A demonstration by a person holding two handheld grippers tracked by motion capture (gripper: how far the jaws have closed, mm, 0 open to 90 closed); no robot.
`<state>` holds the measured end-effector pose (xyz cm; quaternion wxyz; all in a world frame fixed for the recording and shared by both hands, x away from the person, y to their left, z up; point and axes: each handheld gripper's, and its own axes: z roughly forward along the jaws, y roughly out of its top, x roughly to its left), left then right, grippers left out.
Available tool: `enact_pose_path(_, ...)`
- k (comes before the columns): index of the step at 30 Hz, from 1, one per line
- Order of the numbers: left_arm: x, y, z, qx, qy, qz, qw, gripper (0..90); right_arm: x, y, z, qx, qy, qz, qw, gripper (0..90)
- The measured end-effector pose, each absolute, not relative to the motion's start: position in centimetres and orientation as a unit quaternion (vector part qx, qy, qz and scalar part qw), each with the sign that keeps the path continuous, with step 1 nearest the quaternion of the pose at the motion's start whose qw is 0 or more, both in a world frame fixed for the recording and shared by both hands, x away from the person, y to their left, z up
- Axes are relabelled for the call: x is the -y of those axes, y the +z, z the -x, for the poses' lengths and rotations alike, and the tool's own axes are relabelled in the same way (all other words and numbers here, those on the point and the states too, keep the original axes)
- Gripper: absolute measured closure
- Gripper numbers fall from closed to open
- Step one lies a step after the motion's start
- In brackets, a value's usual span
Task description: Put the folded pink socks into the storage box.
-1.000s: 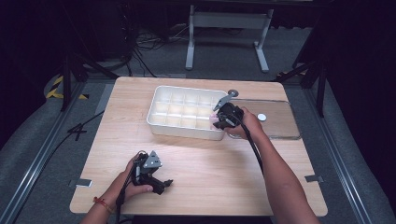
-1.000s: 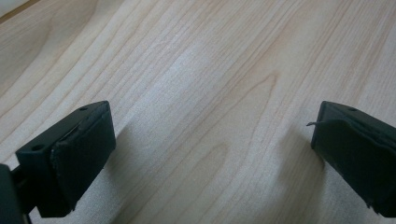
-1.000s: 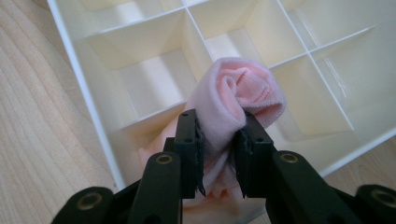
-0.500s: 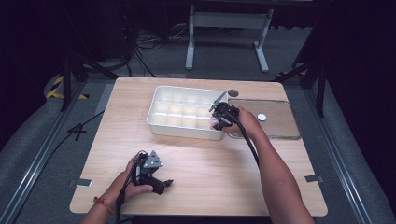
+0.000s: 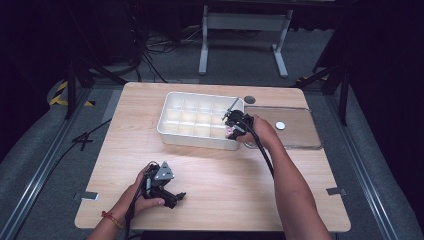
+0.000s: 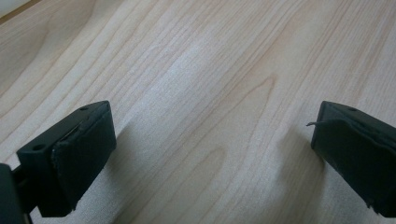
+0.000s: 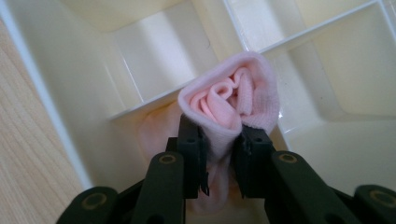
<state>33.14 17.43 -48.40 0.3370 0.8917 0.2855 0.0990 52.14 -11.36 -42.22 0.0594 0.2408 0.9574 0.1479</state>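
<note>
Right gripper view: right tongs clamped on rolled pink sock over tray corner compartment; likely placing step, next lower and release. Left tongs apart over desk.

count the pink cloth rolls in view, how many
1: a rolled pink cloth pinched in the right gripper, over a near right compartment of the white divided tray. The hand may hide others.
</note>
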Motion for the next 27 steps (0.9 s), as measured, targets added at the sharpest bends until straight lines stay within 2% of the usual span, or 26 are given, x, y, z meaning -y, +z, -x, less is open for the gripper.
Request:
enact_pose_path(10,-17.43,-48.40,-33.20,-0.281,0.099,-0.893,0.338,0.2,11.52,-42.24,-52.18,-0.955,0.153,-0.246,0.054,74.2)
enact_pose_path(27,-17.43,-48.40,-33.20,-0.281,0.099,-0.893,0.338,0.2,11.95,-41.87,-51.51,-0.952,0.178,-0.238,0.074,69.9)
